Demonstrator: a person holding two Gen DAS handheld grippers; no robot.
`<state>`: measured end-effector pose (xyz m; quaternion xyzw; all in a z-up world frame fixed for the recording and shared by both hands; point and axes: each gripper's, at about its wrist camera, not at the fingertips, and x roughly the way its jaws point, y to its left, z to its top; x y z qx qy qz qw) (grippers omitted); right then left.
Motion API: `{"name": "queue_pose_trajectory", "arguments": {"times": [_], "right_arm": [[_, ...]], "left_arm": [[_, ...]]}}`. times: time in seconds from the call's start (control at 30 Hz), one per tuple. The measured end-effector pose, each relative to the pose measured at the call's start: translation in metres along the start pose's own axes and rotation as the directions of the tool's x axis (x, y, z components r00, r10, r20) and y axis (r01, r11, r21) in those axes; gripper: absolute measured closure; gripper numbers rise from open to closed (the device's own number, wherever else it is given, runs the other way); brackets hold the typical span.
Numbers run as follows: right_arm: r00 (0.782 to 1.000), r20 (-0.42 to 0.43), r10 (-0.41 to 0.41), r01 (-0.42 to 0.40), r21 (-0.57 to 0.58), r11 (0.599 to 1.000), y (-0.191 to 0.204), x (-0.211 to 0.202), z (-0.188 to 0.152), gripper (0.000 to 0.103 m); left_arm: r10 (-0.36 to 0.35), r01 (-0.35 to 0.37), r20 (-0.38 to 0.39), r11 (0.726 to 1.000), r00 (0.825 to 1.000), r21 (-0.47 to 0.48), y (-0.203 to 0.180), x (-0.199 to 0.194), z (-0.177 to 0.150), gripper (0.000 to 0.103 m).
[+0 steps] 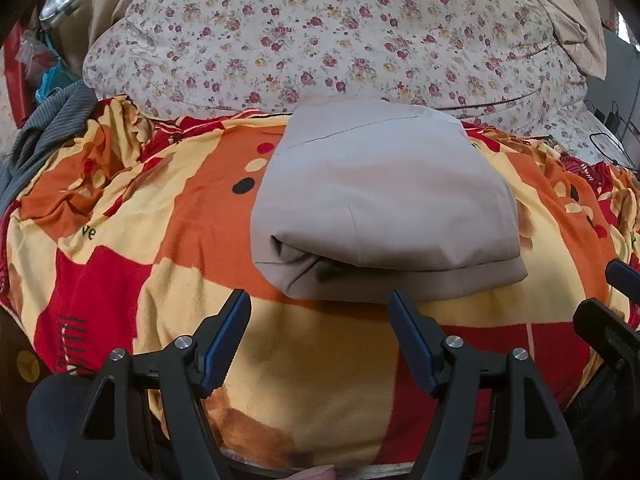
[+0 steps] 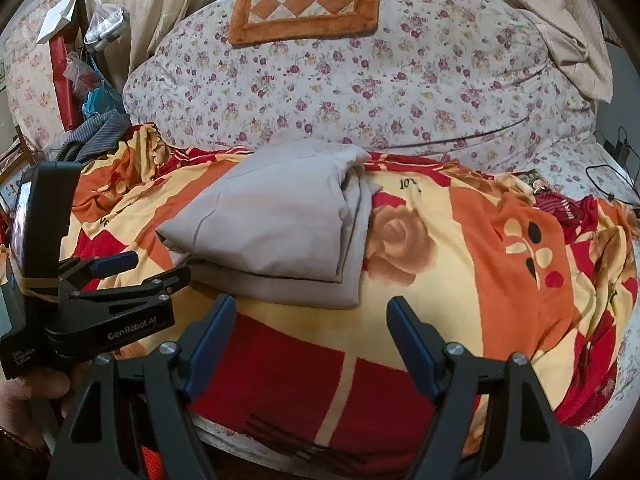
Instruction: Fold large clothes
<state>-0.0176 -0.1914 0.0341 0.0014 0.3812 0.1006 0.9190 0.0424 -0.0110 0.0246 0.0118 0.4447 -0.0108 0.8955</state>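
Observation:
A grey garment (image 1: 380,204) lies folded into a compact rectangle on the orange, red and yellow blanket (image 1: 192,240). It also shows in the right wrist view (image 2: 280,220), with layered edges at its right side. My left gripper (image 1: 320,304) is open and empty, just in front of the garment's near edge. It also shows in the right wrist view (image 2: 156,270) at the left, held by a hand. My right gripper (image 2: 312,308) is open and empty, in front of the garment's near right corner. Its fingers (image 1: 620,276) show at the right edge of the left wrist view.
A floral quilt (image 2: 360,80) is piled behind the blanket, with an orange checkered mat (image 2: 308,0) on top. A striped grey cloth (image 2: 96,132) and bags (image 2: 88,76) sit at the far left. Cables (image 2: 616,176) lie at the far right.

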Motion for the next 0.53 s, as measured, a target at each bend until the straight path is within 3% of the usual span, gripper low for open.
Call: {"name": "queue_pose_trajectory", "arguments": {"times": [0.33,0.53], "right_arm": [[1.0,0.0,0.0,0.0,-0.002,1.0,-0.0007,0.0004,0.0001,0.022],[1.0,0.0,0.0,0.0,0.001,1.0,-0.0003,0.0001,0.0002,0.022]], "left_arm": [[-0.031,0.031,-0.008,0.999,0.999,-0.008,0.0016,-0.0005,-0.002,0.04],[-0.06,0.06,0.026,0.998,0.998,-0.005,0.0014,-0.004,-0.0027,0.04]]}}
